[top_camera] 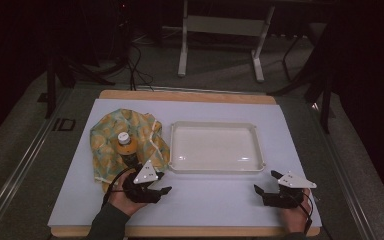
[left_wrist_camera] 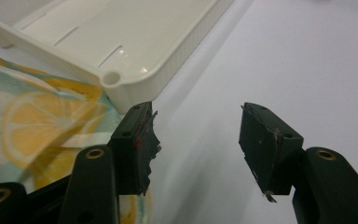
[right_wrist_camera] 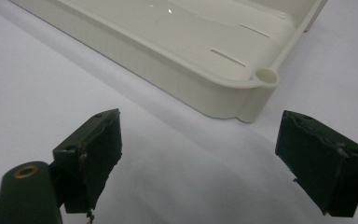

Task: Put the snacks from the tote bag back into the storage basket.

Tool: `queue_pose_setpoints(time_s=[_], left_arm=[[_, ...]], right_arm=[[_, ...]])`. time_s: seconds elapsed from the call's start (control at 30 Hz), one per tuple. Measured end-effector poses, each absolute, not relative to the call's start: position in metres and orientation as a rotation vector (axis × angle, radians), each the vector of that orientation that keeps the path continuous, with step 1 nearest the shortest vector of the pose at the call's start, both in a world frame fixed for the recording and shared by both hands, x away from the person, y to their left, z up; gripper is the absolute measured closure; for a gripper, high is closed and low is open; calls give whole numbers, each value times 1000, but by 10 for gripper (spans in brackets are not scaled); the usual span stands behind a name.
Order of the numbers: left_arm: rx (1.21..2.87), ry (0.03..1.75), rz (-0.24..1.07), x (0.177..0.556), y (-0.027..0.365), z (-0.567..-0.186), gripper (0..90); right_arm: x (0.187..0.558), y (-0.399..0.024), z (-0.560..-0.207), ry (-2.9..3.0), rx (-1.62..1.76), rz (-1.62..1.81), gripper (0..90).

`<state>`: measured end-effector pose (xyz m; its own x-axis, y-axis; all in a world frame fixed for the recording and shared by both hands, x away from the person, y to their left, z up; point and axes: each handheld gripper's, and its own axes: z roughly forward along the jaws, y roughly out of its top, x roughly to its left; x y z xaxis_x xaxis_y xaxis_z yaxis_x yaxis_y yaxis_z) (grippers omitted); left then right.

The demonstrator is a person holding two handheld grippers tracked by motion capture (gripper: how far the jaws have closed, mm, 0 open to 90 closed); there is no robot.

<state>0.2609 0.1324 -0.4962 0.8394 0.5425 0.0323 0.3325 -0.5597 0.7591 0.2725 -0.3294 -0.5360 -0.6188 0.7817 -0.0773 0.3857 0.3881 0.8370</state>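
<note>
A white tray [top_camera: 215, 165] lies empty in the middle of the white mat. To its left a cloth with a lemon print [top_camera: 105, 135] is spread out, and a small bottle with an orange cap [top_camera: 125, 145] stands on it. My left gripper [top_camera: 162, 183] hovers at the cloth's near edge, just off the tray's near left corner [left_wrist_camera: 116, 81]. Its jaws stand open with nothing between them [left_wrist_camera: 196, 140]. My right gripper [top_camera: 266, 182] rests near the mat's front right, open and empty [right_wrist_camera: 200, 154], facing the tray's near right corner [right_wrist_camera: 256, 88].
The white mat [top_camera: 205, 200] covers a wooden tabletop whose edge [top_camera: 180, 231] shows along the front. Behind the table stand a white frame [top_camera: 220, 30] and dark cables on the floor.
</note>
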Motion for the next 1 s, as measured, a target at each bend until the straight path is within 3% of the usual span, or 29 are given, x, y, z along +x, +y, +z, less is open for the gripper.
queue_pose_setpoints(time_s=[1.0], left_arm=[[2292,609,331,275,154,-465,466]], right_arm=[[272,-330,-536,2199,991,1144,144]])
